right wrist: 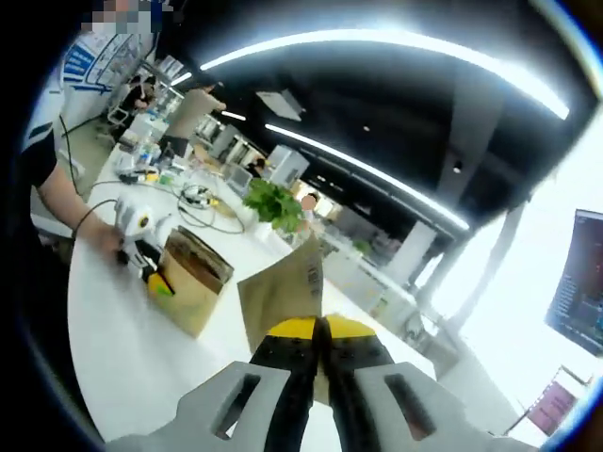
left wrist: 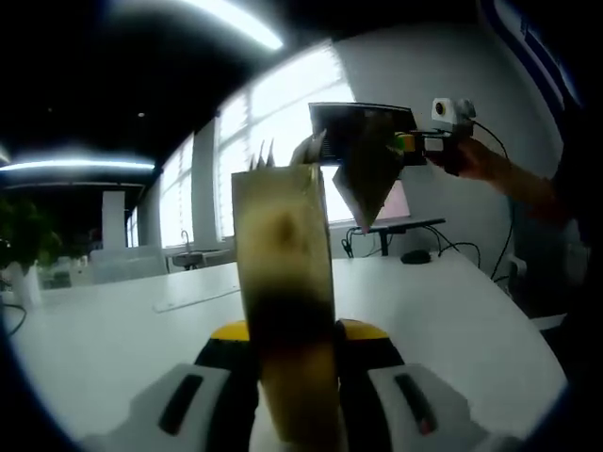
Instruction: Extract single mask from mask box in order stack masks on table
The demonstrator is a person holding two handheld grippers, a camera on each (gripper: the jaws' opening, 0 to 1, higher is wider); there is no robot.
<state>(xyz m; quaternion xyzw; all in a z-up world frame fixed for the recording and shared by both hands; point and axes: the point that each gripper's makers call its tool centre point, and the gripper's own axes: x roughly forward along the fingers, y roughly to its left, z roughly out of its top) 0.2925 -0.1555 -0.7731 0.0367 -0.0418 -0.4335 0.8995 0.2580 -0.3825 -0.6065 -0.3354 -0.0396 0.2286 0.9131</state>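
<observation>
Left gripper (left wrist: 292, 377) clamping mask box (left wrist: 283, 301) upright, steadying it above white table (left wrist: 113, 339) | right gripper (right wrist: 320, 377) pinching tan mask packet (right wrist: 283, 297) shut-jawed, lifted clear | box at nine o'clock in right gripper view | likely carrying packet tableward for stacking

Both tongs, left (left wrist: 294, 344) and right (right wrist: 320, 353), raised, jaws clamped.

box (left wrist: 283, 311): blurred, lower end cut off between jaws
mask (right wrist: 283, 292): lower edge hidden behind jaws
people (right wrist: 141, 89): too small to tell details
monitor (right wrist: 582, 282): cut off at right edge
</observation>
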